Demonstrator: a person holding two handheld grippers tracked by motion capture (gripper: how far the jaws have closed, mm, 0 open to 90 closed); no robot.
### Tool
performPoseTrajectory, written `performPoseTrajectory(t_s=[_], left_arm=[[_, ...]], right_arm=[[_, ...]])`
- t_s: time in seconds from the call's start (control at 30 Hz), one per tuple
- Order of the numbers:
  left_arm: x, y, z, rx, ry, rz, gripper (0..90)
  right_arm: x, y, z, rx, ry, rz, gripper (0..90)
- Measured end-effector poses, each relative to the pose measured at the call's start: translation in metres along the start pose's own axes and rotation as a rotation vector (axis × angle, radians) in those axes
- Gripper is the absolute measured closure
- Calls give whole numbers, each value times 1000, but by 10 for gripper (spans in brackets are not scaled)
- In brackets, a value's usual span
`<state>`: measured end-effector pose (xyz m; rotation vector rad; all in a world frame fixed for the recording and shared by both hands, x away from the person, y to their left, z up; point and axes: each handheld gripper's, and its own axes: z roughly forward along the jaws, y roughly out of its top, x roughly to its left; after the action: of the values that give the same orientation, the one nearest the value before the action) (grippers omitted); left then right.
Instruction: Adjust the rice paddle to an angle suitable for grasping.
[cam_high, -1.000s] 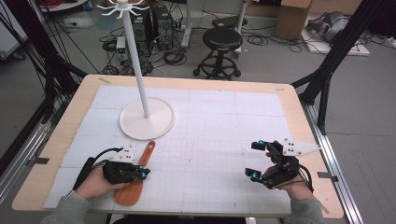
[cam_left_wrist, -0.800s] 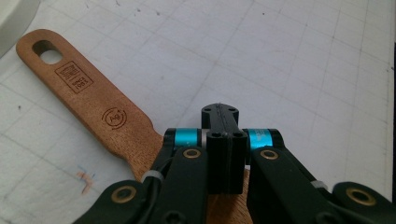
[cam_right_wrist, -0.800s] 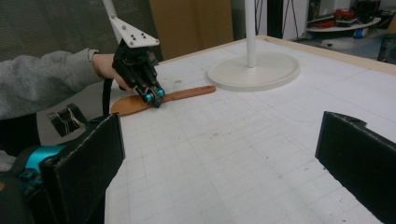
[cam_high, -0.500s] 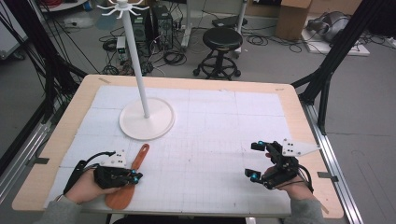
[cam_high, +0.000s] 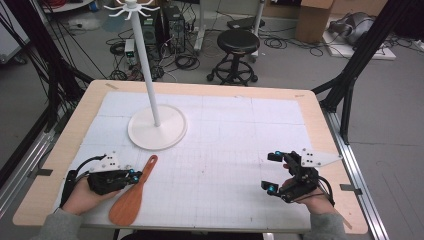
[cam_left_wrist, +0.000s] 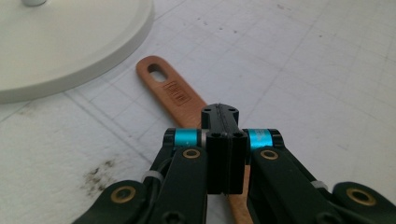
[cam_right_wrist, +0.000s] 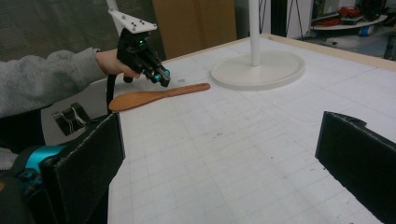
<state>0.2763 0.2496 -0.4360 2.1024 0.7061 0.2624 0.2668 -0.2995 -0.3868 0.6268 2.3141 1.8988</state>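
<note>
Your tabletop (cam_high: 225, 130) carries a stand (cam_high: 157, 131) far left; your left gripper (cam_high: 134, 175), jaws together, touches the spatula (cam_high: 133, 198); right gripper (cam_high: 272, 172) gapes.

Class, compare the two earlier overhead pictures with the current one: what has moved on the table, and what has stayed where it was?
The left gripper has drawn back toward the table's left edge, from over the wooden spatula to beside its handle, jaws shut. The spatula barely moved, if at all. The right gripper, jaws open, and the white stand kept their places.
</note>
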Motion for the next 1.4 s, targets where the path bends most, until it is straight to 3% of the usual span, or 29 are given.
performPoseTrajectory(t_s=[0.2, 0.5, 0.83, 1.17, 1.4], left_arm=[[6, -3, 4, 25, 9, -27, 894], [6, -3, 10, 64, 5, -11, 894], [5, -1, 12, 69, -1, -37, 894], [0, 4, 18, 84, -32, -20, 894], [-9, 11, 25, 107, -54, 17, 894]], right_arm=[[1, 1, 3, 9, 10, -2, 0], [1, -1, 1, 9, 6, 4, 0], [0, -3, 2, 22, -4, 9, 0], [0, -4, 3, 29, -1, 15, 0], [-1, -5, 2, 24, -5, 9, 0]])
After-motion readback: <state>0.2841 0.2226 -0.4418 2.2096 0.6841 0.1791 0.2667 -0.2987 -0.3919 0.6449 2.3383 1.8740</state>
